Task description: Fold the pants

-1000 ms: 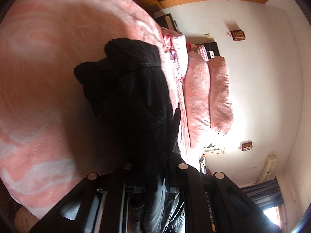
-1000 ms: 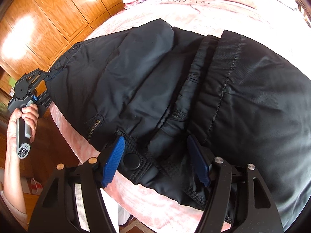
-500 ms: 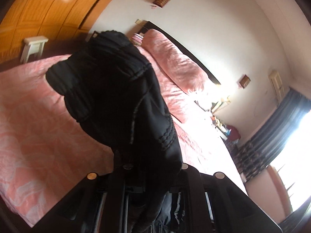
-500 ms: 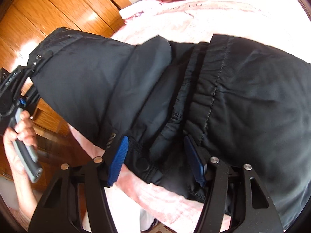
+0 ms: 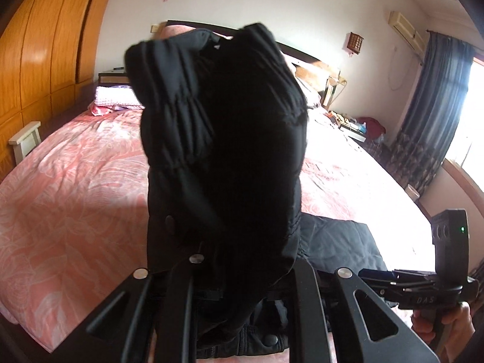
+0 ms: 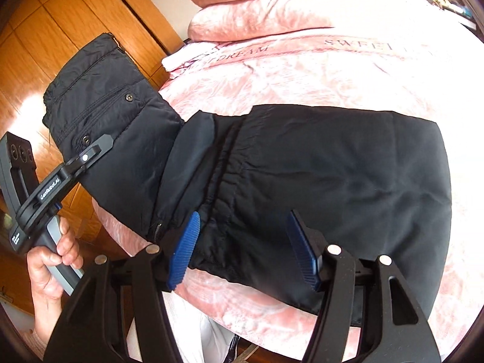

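Black pants lie across the near edge of a pink bed. My left gripper is shut on the waistband end of the pants and holds it raised above the bed, so the cloth fills the middle of its view. In the right wrist view that lifted end stands at the left with the left gripper clamped on it. My right gripper is open, its blue pads apart over the pants near the bed edge, holding nothing.
Pink pillows lie at the head of the bed. A wooden wardrobe lines the left wall. A small white stool stands beside the bed. A cluttered bedside table and dark curtains are at the right.
My left gripper has swung the waistband end up off the bed and turned toward the headboard. My right gripper has stayed open over the pants, shifting slightly along the bed edge.
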`<state>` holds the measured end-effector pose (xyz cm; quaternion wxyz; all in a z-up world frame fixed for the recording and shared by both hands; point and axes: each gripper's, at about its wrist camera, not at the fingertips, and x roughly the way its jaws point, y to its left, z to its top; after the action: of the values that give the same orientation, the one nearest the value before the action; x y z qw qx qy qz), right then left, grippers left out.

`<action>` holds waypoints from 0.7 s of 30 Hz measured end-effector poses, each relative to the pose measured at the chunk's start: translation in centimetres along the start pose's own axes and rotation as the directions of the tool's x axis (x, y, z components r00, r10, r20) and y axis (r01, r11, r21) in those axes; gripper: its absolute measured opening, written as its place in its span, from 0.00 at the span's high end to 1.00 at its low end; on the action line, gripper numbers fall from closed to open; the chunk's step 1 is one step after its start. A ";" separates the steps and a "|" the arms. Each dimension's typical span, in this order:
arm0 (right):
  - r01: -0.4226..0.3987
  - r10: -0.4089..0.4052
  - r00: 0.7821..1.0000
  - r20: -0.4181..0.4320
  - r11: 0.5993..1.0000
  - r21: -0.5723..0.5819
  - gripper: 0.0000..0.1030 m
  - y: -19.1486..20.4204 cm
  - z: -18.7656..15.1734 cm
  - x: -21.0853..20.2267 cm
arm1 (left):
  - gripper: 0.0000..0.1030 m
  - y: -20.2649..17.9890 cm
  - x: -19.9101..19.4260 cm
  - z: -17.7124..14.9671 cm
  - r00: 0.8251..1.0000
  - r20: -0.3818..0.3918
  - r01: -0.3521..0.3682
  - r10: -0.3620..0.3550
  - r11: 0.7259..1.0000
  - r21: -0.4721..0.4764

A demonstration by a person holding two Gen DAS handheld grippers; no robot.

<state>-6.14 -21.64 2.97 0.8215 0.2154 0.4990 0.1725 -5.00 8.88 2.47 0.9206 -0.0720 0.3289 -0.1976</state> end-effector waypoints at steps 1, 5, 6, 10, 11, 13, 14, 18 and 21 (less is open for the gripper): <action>0.006 -0.006 1.000 0.001 1.000 0.013 0.41 -0.5 0.0 0.0 | 0.85 -0.7 0.3 -0.1 1.000 -0.014 0.004 -0.004 1.000 0.013; 0.024 -0.025 1.000 0.006 0.998 0.061 0.41 -2.5 -0.1 -0.5 | 0.84 -1.1 1.6 -0.8 0.997 -0.069 0.027 -0.025 0.999 0.028; 0.032 -0.033 0.999 0.008 0.997 0.068 0.41 -3.0 -0.2 -0.7 | 0.84 -1.4 2.0 -0.9 0.996 -0.085 0.030 -0.027 0.999 0.039; 0.062 -0.063 0.998 0.017 0.995 0.076 0.41 -4.1 -0.3 -1.2 | 0.84 -2.6 3.3 -1.6 0.989 -0.147 0.041 -0.028 0.996 0.084; 0.064 -0.066 0.998 0.017 0.995 0.080 0.41 -4.1 -0.2 -0.9 | 0.83 -2.7 3.6 -1.7 0.986 -0.162 0.043 -0.027 0.994 0.098; 0.067 -0.069 0.997 0.019 0.994 0.091 0.40 -4.7 -0.3 -1.1 | 0.81 -3.3 4.4 -2.1 0.981 -0.192 0.047 -0.021 0.991 0.128; 0.069 -0.071 0.997 0.018 0.993 0.096 0.40 -4.9 -0.3 -1.2 | 0.79 -4.1 5.0 -2.1 0.978 -0.208 0.051 -0.021 0.989 0.139; 0.078 -0.079 0.997 0.011 0.992 0.100 0.40 -5.4 -0.3 -0.9 | 0.77 -4.6 6.2 -2.7 0.966 -0.259 0.058 -0.012 0.984 0.169; 0.091 -0.092 0.996 0.000 0.991 0.103 0.40 -5.9 -0.6 -0.9 | 0.68 -4.9 6.2 -3.1 0.958 -0.284 0.082 -0.032 0.983 0.167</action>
<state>-6.67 -27.00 0.25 0.8175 0.2347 0.5146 0.1083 -4.13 1.80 -2.25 0.8616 0.0292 0.4346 -0.2606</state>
